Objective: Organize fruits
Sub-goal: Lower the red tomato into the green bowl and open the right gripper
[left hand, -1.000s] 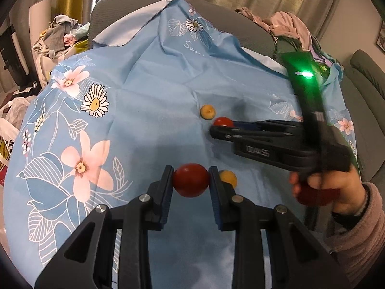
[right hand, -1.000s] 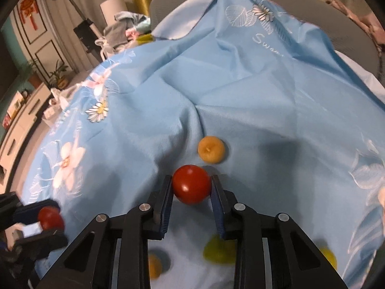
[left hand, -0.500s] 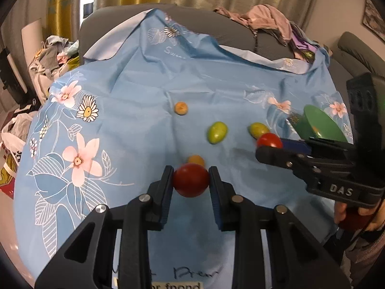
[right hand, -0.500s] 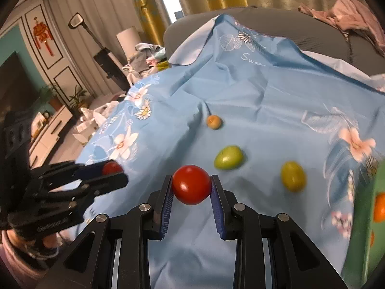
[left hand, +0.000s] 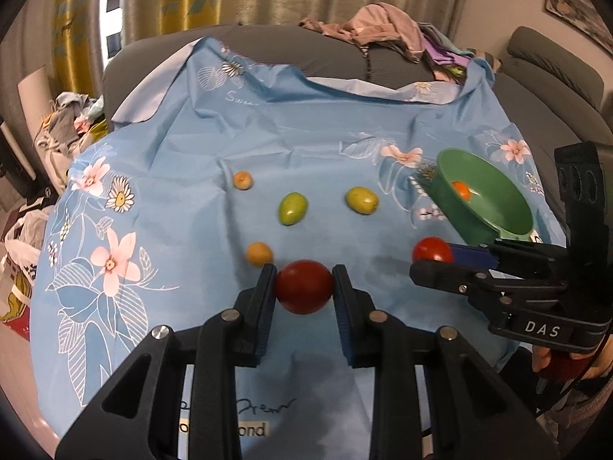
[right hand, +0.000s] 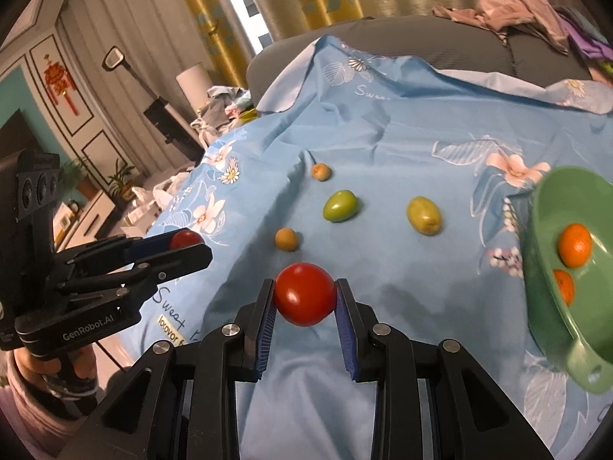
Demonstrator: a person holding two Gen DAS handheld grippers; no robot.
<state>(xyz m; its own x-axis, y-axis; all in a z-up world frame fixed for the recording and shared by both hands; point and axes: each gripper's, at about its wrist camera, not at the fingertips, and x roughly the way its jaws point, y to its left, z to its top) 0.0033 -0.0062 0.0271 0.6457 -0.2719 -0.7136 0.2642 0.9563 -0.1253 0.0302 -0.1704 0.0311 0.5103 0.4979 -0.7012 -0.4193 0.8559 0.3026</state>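
Both grippers [left hand: 304, 287] [right hand: 305, 294] clamped on tomatoes [left hand: 304, 286] [right hand: 305, 293]

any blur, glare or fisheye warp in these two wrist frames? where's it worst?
Left wrist view: dim and soft, mild motion smear on the green bowl; curtains bow at the rim, corners vignetted black; the held tomato looks dull. Right wrist view: brighter, window blown out between the curtains, small glint on its tomato, bowl stretched at the right edge.
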